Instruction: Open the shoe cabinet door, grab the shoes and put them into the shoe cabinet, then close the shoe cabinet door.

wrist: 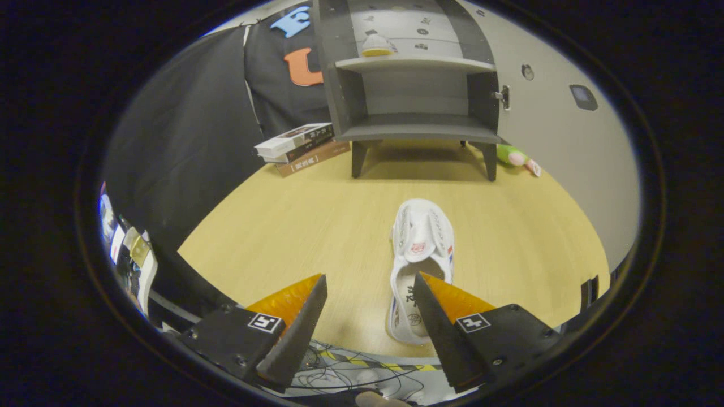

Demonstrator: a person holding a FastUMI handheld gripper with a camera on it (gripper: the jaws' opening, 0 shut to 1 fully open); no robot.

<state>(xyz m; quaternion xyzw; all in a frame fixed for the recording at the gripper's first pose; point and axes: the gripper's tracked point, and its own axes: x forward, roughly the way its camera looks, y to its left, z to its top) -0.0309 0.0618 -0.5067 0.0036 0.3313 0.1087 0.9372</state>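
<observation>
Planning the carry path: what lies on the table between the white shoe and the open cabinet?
Nothing: in the gripper view, bare table runs from the shoe to the cabinet. The open gripper hovers at the shoe's heel.

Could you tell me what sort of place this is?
Probably a staged test booth, not a home: a small grey open shoe cabinet stands on a wooden tabletop, with loose cables below the open claw.
</observation>
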